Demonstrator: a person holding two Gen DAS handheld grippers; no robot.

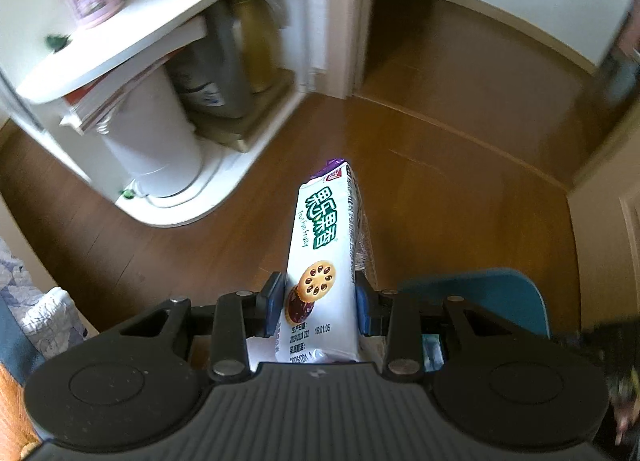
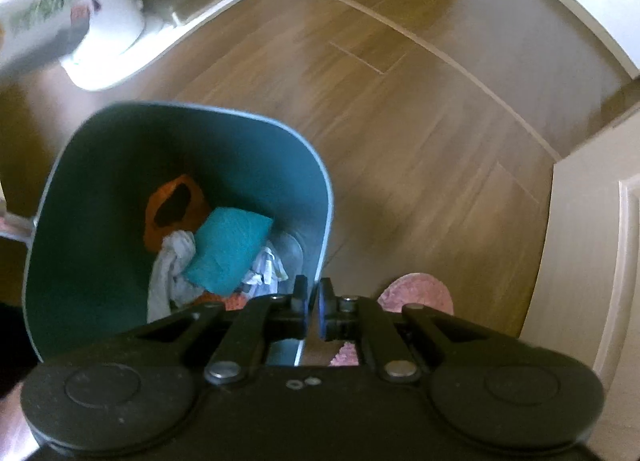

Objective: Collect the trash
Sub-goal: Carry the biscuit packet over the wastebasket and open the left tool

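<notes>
My left gripper (image 1: 320, 301) is shut on a white and purple biscuit wrapper (image 1: 322, 245) that sticks out forward, held above the wooden floor. A corner of the teal trash bin (image 1: 480, 293) shows just right of it. In the right wrist view the teal trash bin (image 2: 100, 189) stands tilted toward the camera, holding an orange bag (image 2: 172, 205), a teal cloth (image 2: 228, 249) and crumpled white paper (image 2: 172, 265). My right gripper (image 2: 314, 305) is shut on the bin's near right rim.
A white shelf unit (image 1: 132, 33) with books, a white cylinder (image 1: 156, 141) and two flasks stands at the left. A doorway (image 1: 400, 21) lies ahead. A pink slipper (image 2: 416, 293) is beside the bin. A pale cabinet (image 2: 592, 241) is at the right.
</notes>
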